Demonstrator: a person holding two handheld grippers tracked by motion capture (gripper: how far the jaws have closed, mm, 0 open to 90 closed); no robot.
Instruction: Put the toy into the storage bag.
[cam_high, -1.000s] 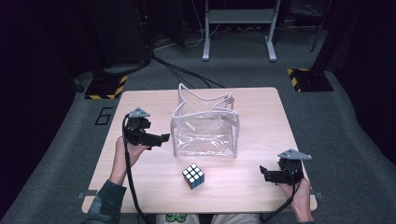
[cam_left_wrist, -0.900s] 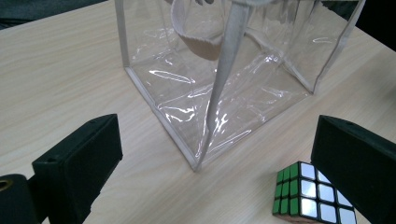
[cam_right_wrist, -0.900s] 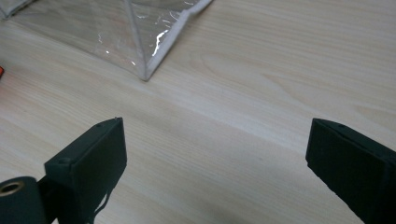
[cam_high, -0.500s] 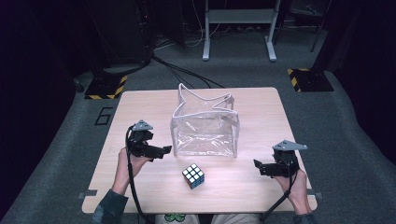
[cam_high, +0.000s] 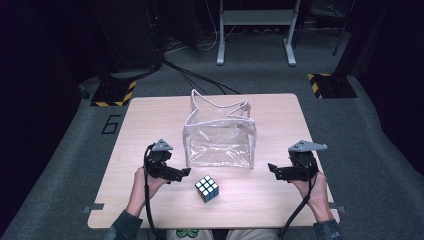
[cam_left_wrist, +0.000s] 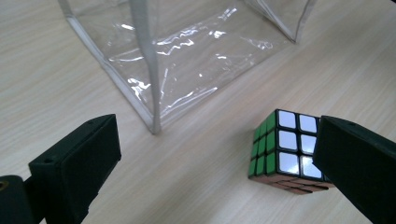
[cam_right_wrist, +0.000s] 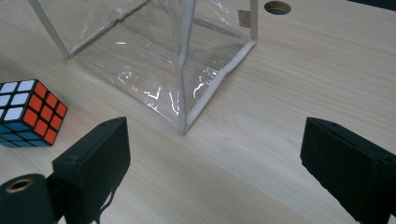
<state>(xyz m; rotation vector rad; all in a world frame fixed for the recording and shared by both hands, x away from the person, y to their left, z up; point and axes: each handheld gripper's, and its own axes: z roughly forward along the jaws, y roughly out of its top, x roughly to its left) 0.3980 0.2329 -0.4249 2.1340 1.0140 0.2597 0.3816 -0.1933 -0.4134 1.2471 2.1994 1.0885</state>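
Puzzle cube (cam_high: 207, 188) sits near the tabletop's front edge, just in front of the clear bag (cam_high: 219, 137). Left gripper (cam_high: 181, 173) jaws wide apart, closing in on the cube; right gripper (cam_high: 274, 170) also spread, holding nothing. Risks: off-centre pinch spins or skids the cube; bag's floppy walls fold at insertion.

A wooden table (cam_high: 150, 115) is set on grey carpet (cam_high: 60, 165); hazard-striped plates (cam_high: 114, 93) and a metal stand (cam_high: 255, 20) are seen beyond, dimly lit.
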